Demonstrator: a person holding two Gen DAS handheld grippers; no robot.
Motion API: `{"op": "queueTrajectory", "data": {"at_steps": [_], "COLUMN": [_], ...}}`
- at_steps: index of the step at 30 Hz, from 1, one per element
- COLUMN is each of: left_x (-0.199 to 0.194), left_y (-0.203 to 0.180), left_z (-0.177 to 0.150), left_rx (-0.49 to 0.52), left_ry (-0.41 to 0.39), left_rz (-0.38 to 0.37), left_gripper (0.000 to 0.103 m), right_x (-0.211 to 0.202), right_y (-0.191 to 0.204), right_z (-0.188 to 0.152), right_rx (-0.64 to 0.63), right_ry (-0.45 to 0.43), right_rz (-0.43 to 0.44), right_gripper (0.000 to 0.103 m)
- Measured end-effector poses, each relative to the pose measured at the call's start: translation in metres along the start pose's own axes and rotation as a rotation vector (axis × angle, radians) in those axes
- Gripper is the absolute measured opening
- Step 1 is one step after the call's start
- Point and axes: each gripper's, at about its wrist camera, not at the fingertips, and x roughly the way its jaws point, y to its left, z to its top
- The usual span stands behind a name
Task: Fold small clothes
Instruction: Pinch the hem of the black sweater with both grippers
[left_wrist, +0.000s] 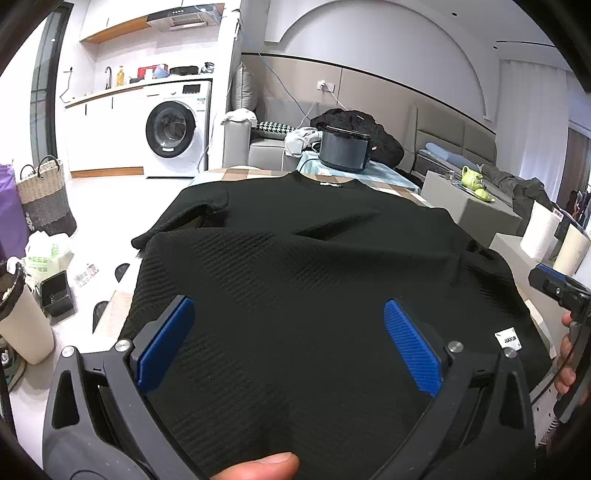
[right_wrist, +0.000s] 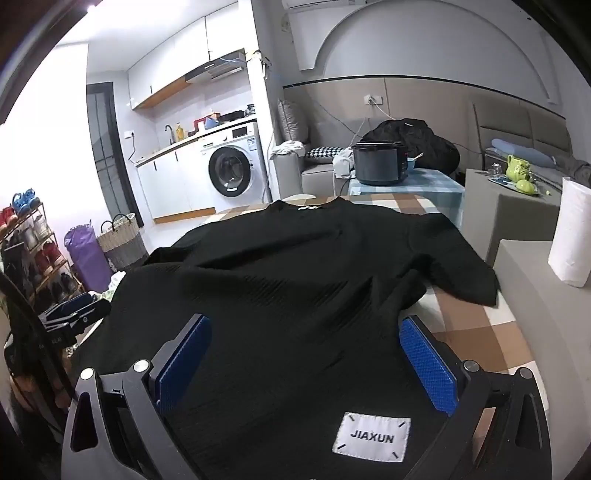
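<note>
A black ribbed T-shirt (left_wrist: 295, 266) lies spread on a checked tablecloth, collar at the far end; it also fills the right wrist view (right_wrist: 295, 266). Its near hem carries a white JIAXUN label (right_wrist: 371, 437), also seen in the left wrist view (left_wrist: 508, 338). My left gripper (left_wrist: 288, 336) is open, its blue pads (left_wrist: 166, 343) wide apart over the shirt's near left part. My right gripper (right_wrist: 304, 356) is open over the near right hem, pads (right_wrist: 428, 362) either side of the cloth. Each gripper shows at the edge of the other's view.
The checked tablecloth (right_wrist: 476, 325) shows at the right. A dark rice cooker (right_wrist: 380, 162) stands on a blue-checked table beyond the collar. A paper roll (right_wrist: 570, 236) stands on a grey block at right. Baskets (left_wrist: 46, 195) and a bin (left_wrist: 18, 325) sit at left on the floor.
</note>
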Motion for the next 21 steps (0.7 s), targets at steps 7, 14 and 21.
{"op": "queueTrajectory", "data": {"at_steps": [7,14,21], "left_x": [-0.002,-0.005,-0.007], "left_y": [-0.004,-0.005,-0.004], "left_z": [0.001,0.001,0.002], "left_rx": [0.014,0.018,0.019], "left_ry": [0.005,0.0,-0.001], "left_rz": [-0.006,0.002,0.003], "left_gripper": [0.102,0.102,0.102], "right_x": [0.007,0.01,0.014], "right_y": [0.0,0.001,-0.005], "right_z": [-0.001,-0.004,-0.006], "right_rx": [-0.001,-0.001,0.023], "right_ry": [0.016,0.018,0.032], "right_rz": [0.002,0.006,0.011], "right_gripper": [0.103,0.103,0.103]}}
